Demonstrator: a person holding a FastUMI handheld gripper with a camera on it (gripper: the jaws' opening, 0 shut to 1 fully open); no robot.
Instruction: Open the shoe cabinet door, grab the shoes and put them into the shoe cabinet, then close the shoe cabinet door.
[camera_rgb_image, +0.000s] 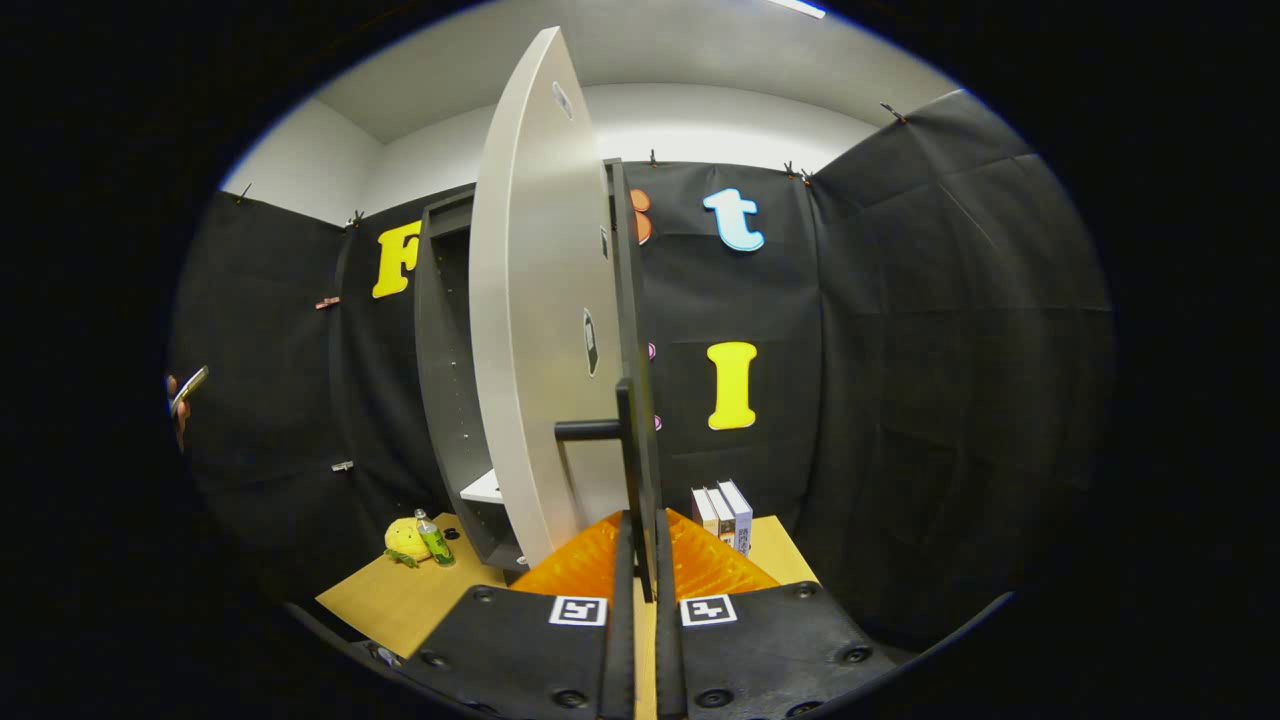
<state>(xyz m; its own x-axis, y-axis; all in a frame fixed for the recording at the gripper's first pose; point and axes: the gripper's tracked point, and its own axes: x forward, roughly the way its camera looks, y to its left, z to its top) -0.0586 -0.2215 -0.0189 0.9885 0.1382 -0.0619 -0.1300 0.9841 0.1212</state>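
Shoe cabinet door (535, 330): swung open, seen edge-on.
Handle (625, 440): pinched between nearly closed gripper (640, 530) fingers.
Writing: book (735, 512) spine print too small to be read.
Hidden: cabinet (445, 360) interior mostly covered.

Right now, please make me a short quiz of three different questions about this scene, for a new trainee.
1. True or false: the cabinet door stands open.
2. What does the claw grip? A) books B) the door's edge by the handle C) bottle
3. What lies beside the green bottle on the table?

Key: 1 true. 2 B. 3 a yellow plush toy.
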